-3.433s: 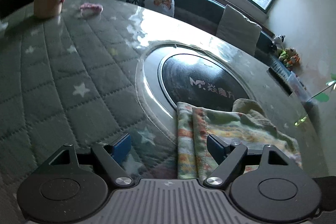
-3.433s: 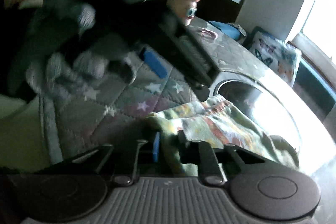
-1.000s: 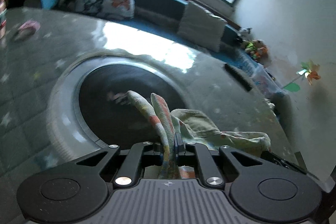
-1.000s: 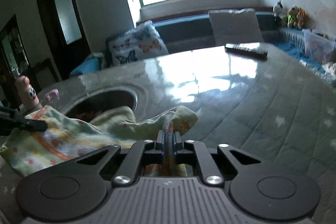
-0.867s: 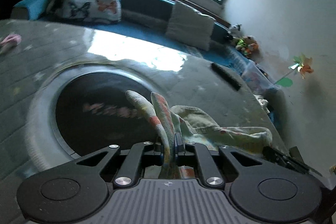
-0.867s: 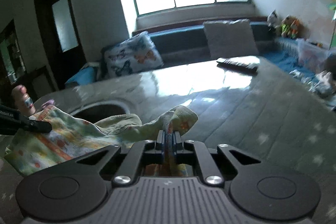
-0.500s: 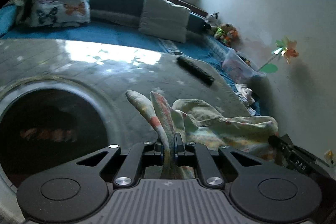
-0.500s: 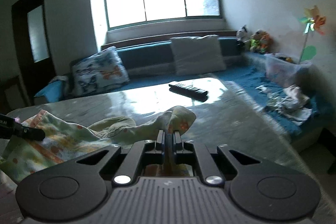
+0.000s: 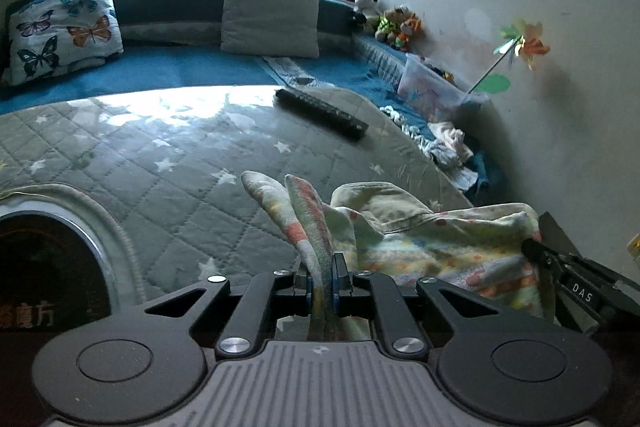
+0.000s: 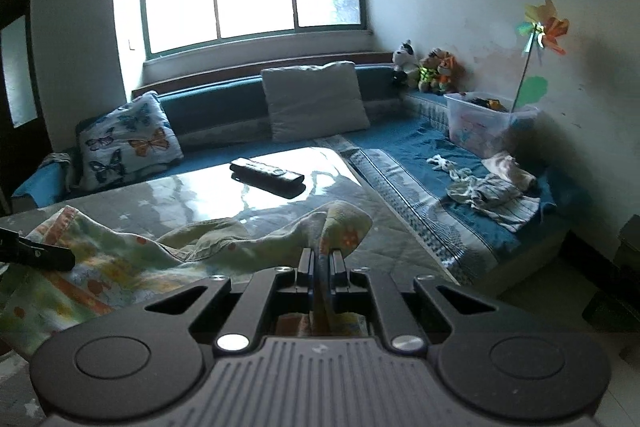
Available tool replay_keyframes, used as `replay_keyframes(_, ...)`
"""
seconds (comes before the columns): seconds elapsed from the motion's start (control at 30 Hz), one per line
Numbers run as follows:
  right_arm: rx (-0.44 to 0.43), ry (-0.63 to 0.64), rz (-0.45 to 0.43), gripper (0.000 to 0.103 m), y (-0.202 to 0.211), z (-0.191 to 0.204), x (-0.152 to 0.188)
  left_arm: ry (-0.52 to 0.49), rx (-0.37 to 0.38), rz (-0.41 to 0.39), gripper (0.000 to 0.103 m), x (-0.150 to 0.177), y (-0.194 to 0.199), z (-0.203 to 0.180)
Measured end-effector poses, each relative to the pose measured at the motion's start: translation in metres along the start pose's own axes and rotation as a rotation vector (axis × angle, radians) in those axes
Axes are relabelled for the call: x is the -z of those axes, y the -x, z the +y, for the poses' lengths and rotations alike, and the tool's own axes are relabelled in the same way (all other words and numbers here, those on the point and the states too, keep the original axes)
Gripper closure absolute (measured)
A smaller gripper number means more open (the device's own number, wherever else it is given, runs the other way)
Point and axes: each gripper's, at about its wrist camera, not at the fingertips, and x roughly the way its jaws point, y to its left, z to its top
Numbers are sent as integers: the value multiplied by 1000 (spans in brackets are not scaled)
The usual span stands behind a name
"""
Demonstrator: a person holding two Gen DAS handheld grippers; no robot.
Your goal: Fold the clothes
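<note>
A small pale garment (image 9: 432, 239) with orange, yellow and green print hangs stretched between both grippers above the quilted table. My left gripper (image 9: 321, 281) is shut on one bunched edge, which sticks up past the fingers. In the right wrist view the same garment (image 10: 120, 267) sags to the left, and my right gripper (image 10: 321, 269) is shut on its other bunched edge. The right gripper's tip (image 9: 560, 267) shows at the right of the left wrist view, and the left gripper's tip (image 10: 36, 253) at the left edge of the right wrist view.
The table has a grey quilted star cover (image 9: 168, 155) under clear film and a round dark inset (image 9: 44, 279) at left. A black remote (image 10: 266, 177) lies near its far edge. Behind is a blue sofa (image 10: 420, 147) with cushions, loose clothes (image 10: 492, 191) and a plastic box (image 10: 484, 123).
Both grippers closed on the garment, lifted it off the table and carried it right and away from the round inset, toward the table's far corner by the sofa.
</note>
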Motion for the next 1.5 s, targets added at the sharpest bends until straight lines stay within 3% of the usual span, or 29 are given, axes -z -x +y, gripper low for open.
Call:
replay_keyframes(0.53,49,-25,85,93,-27,-11,18,-31,-69,64,89,11,-22,3)
replay_keyframes(0.67,48,-25,80,92,-25,-11,18,-31,-93,64,66,13,-21,7)
replay_keyframes(0.83,10,-28,87,87,-26,-7,18,-35,-124,54,53,12,-17,12)
replay_keyframes(1.37,-80,-70,198,87,-80,11,28,-90,-142,84,51,9,-49,11)
replay_keyframes(1.5,-80,-52,199,77,-87,17,26,-102,-152,98,51,9,-56,12)
